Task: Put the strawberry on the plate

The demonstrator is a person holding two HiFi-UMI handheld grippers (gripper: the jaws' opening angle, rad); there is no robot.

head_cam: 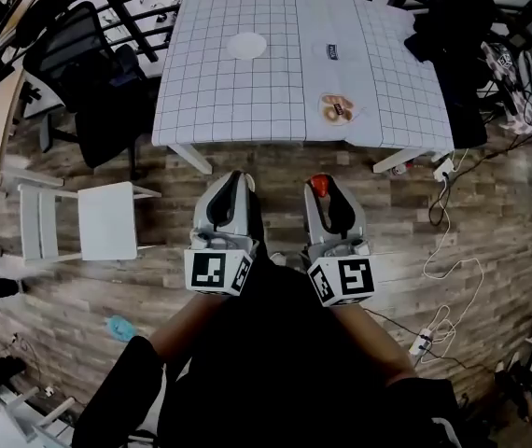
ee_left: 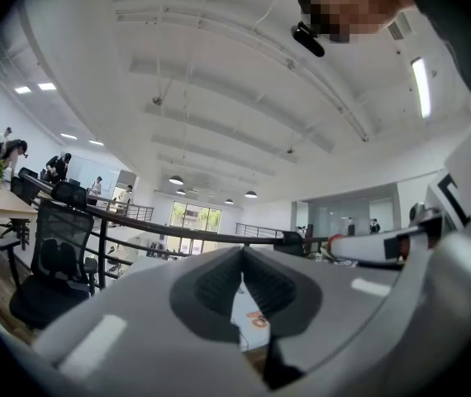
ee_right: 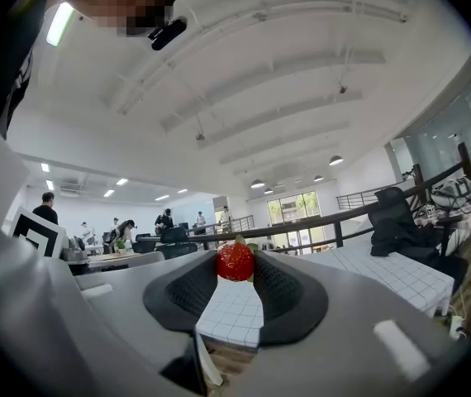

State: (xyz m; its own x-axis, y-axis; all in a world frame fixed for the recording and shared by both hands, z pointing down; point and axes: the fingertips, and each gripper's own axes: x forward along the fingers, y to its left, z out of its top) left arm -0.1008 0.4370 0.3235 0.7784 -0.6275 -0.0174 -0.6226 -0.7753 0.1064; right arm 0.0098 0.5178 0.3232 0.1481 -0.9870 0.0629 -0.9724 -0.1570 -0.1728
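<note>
The strawberry (ee_right: pixel 235 262) is pinched at the tips of the right gripper (head_cam: pixel 327 189), short of the table (head_cam: pixel 219 91). The left gripper (head_cam: pixel 238 183) is closed and empty. What's left, I'd say, is carrying it to the white plate (head_cam: pixel 247 45), well ahead.

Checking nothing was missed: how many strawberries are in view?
1: the strawberry, clamped in the right hand-held gripper. Items on the near dish on the table are too small to identify.
</note>
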